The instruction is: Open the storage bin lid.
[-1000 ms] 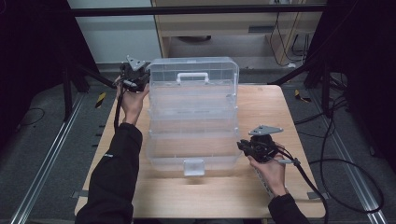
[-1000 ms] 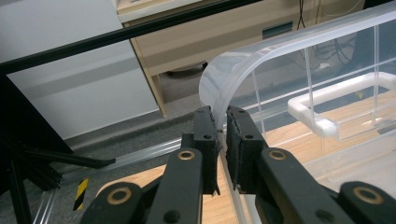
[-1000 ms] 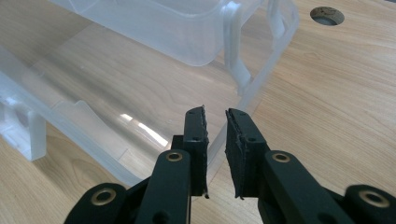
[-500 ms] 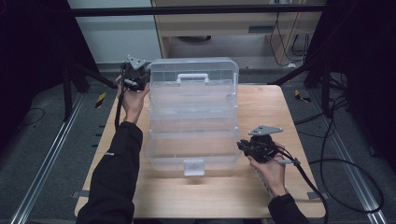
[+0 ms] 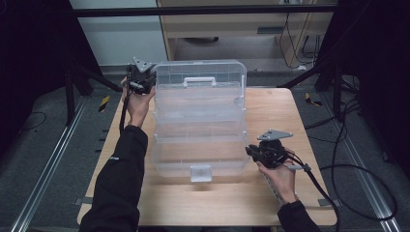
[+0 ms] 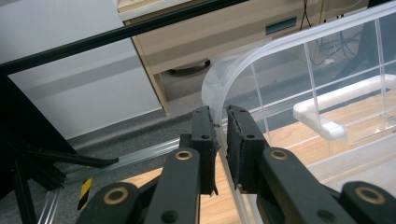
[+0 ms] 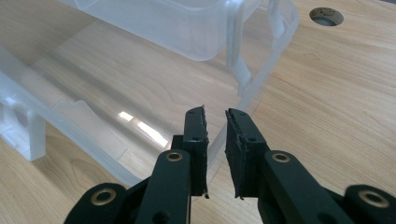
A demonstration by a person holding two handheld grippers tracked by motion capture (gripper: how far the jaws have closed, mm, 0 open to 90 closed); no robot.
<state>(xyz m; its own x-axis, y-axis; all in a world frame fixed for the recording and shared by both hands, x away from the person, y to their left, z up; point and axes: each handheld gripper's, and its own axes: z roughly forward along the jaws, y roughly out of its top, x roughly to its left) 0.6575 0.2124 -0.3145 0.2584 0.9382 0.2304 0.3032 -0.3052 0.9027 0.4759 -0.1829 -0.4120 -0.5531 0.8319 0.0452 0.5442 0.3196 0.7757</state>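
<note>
Your left gripper (image 6: 220, 140) clamps the lid rim of the clear plastic tiered organiser box (image 5: 198, 121), which stands open mid-way on the light wooden table (image 5: 275, 104). Your right gripper (image 7: 215, 140) pinches its near right rim.

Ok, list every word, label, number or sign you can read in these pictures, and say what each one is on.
No readable text anywhere.
The clear plastic box carries no print.
The blue-grey strip on the cabinet behind the table is too blurred to read.
The yellow-and-black striped marker on the floor has stripes only, no words.
</note>
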